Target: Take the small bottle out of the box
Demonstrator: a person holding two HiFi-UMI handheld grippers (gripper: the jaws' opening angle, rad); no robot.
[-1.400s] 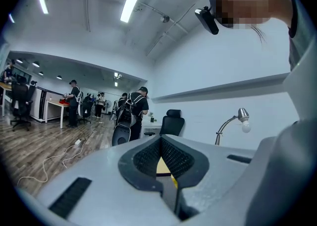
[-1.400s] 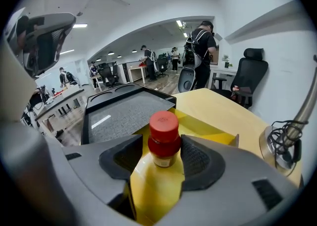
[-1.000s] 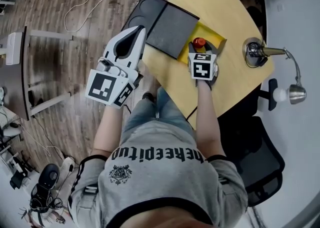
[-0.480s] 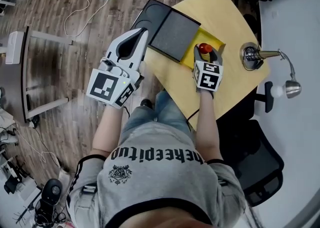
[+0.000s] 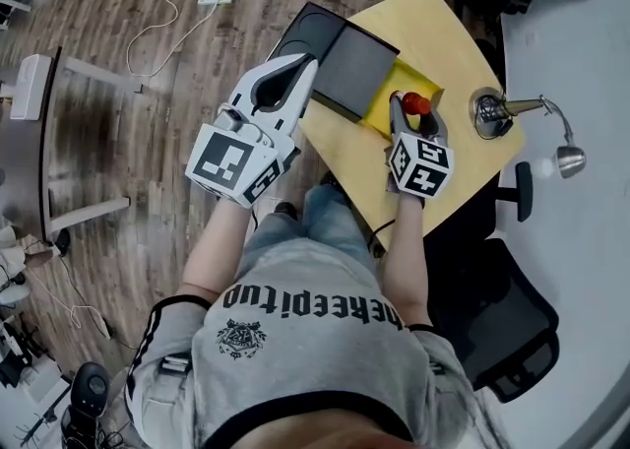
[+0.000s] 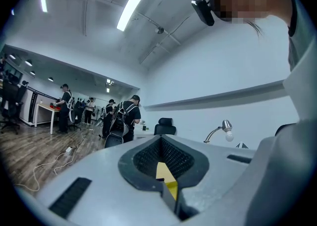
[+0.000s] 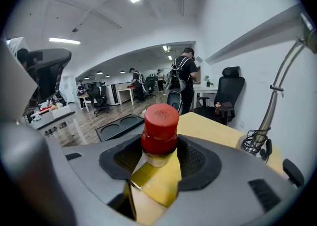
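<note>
The right tool (image 5: pixel 413 112) is clenched on the small bottle (image 7: pixel 159 130), gripping it just under its red cap. The bottle is upright over the open yellow box (image 5: pixel 384 100) on the counter (image 5: pixel 448 38). The left tool (image 5: pixel 303 65) has its jaws pressed together with nothing between them, beside the box's dark lid (image 5: pixel 352 65).
</note>
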